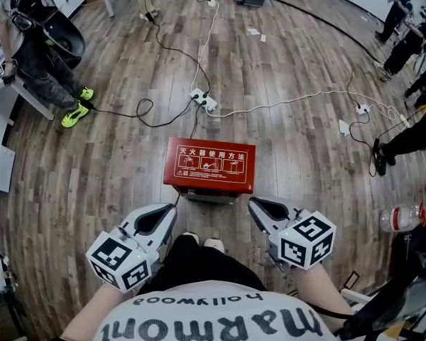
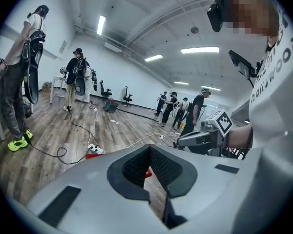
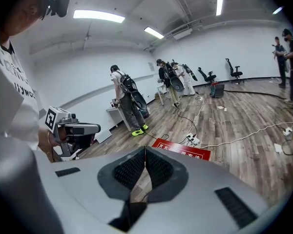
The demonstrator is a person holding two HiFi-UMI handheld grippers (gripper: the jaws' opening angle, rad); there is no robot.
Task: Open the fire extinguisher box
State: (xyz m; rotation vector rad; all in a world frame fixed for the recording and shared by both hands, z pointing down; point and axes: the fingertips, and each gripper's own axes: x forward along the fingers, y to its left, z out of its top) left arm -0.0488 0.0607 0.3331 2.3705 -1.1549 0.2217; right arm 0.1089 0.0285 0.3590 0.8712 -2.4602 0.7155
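The red fire extinguisher box (image 1: 209, 165) stands on the wooden floor just ahead of my feet, lid closed, white print on top. My left gripper (image 1: 172, 209) hovers short of its near left corner, jaws shut and empty. My right gripper (image 1: 253, 203) hovers short of the near right corner, also shut on nothing. In the left gripper view the left gripper (image 2: 149, 148) shows closed pads, with a sliver of the box (image 2: 94, 155) past it. In the right gripper view the right gripper (image 3: 145, 150) points just left of the box (image 3: 182, 152).
A white power strip (image 1: 204, 100) and cables lie on the floor behind the box. A water bottle (image 1: 403, 217) lies at the right. One person (image 1: 42, 55) stands at the far left by a table, others (image 1: 405, 41) at the far right.
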